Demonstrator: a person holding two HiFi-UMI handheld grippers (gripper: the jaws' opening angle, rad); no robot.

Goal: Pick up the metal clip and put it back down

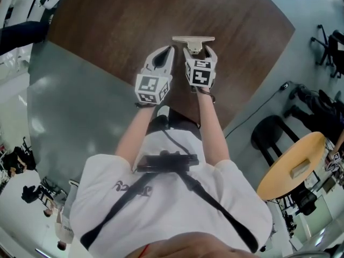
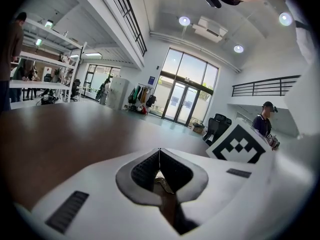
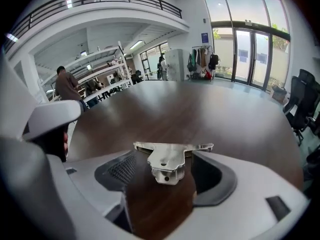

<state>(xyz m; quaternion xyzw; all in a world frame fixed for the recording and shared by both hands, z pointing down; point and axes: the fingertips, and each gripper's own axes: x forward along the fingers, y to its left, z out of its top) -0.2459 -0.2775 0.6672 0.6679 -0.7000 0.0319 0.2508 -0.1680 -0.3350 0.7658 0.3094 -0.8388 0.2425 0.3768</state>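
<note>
a person's forearms reach out from a white shirt over the bench. the left tongs are closed: their dark pads meet tip to tip and grip nothing. just beside them the right tongs stand wide open and tilt down toward the dark wood. the metal clip lies on the bench between the right jaws, its stem in the gap and its wide cross bar across the tips at the far end; neither jaw presses on it. beyond the bench's curved edge are a grey floor, black chairs and a round yellow table.
</note>
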